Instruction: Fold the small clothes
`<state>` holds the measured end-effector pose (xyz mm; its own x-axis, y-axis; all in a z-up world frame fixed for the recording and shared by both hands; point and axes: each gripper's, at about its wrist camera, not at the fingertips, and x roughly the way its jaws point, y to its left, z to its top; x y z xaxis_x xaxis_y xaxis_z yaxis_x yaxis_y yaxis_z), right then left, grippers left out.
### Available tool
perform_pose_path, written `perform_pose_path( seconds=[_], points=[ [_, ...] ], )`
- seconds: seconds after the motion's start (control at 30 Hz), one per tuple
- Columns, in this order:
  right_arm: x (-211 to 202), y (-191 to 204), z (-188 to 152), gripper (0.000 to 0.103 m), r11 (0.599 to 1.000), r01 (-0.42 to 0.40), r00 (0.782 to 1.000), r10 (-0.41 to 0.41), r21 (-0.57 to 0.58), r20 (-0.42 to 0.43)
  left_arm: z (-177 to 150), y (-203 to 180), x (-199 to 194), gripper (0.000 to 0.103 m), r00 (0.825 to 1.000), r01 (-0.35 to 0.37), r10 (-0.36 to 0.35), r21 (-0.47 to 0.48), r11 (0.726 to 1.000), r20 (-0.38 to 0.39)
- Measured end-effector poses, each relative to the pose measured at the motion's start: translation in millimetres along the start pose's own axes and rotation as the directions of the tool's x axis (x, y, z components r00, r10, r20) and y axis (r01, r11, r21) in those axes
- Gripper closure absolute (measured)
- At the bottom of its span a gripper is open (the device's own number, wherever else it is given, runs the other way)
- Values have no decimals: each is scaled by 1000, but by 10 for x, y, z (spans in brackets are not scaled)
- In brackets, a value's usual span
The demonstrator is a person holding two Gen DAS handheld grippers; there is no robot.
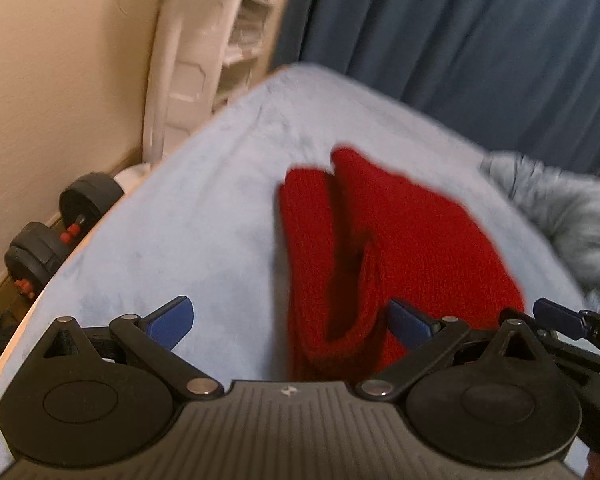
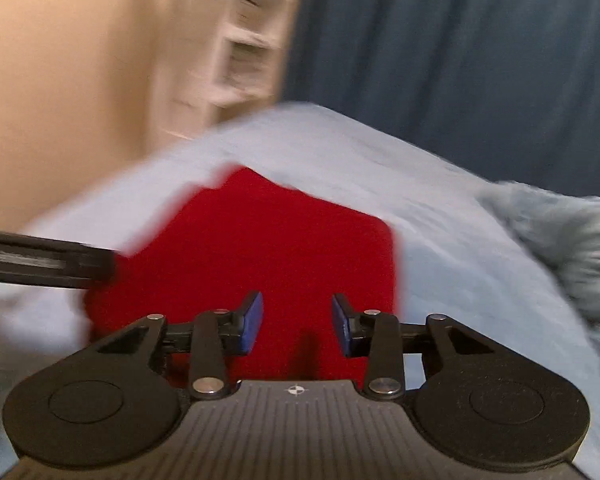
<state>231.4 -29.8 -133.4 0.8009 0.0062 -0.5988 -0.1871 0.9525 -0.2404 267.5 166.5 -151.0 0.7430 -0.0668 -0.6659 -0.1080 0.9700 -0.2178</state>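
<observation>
A red knitted garment (image 1: 400, 248) lies folded in layers on a light blue bed cover (image 1: 204, 216). My left gripper (image 1: 292, 320) is wide open, its near end of the garment between the blue pads (image 1: 172, 320), touching nothing visibly. The right gripper's blue tip (image 1: 556, 316) shows at the right edge. In the right wrist view the red garment (image 2: 268, 248) lies flat under my right gripper (image 2: 298, 324), which is open with nothing between its pads. The left gripper's black arm (image 2: 44, 260) reaches in from the left at the garment's edge. Both views are motion-blurred.
A grey-blue fluffy blanket (image 1: 572, 216) lies at the bed's right side, also in the right wrist view (image 2: 572, 240). Black dumbbells (image 1: 56, 232) sit on the floor left of the bed. A white plastic frame (image 1: 196, 48) leans on the beige wall. Dark blue curtains (image 1: 480, 40) hang behind.
</observation>
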Motion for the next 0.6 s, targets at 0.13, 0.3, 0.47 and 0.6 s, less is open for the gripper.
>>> perform_pose_path(
  seconds=[0.13, 0.3, 0.47, 0.6],
  points=[
    [97, 154, -262, 69, 994, -44, 996, 36, -95, -82, -87, 30, 193, 0, 994, -55, 55, -2, 998, -94],
    [-388, 5, -103, 68, 995, -99, 992, 98, -18, -74, -129, -19, -69, 0, 996, -68, 70, 34, 997, -52],
    [-1254, -175, -202, 41, 994, -98, 995, 99, -39, 17, -113, -230, -665, 0, 991, -136, 136, 97, 986, 0],
    [-1788, -342, -466, 27, 1000, -11, 998, 11, -1, 58, -299, -384, -1396, 0, 985, -167, 163, 97, 981, 52]
  ],
)
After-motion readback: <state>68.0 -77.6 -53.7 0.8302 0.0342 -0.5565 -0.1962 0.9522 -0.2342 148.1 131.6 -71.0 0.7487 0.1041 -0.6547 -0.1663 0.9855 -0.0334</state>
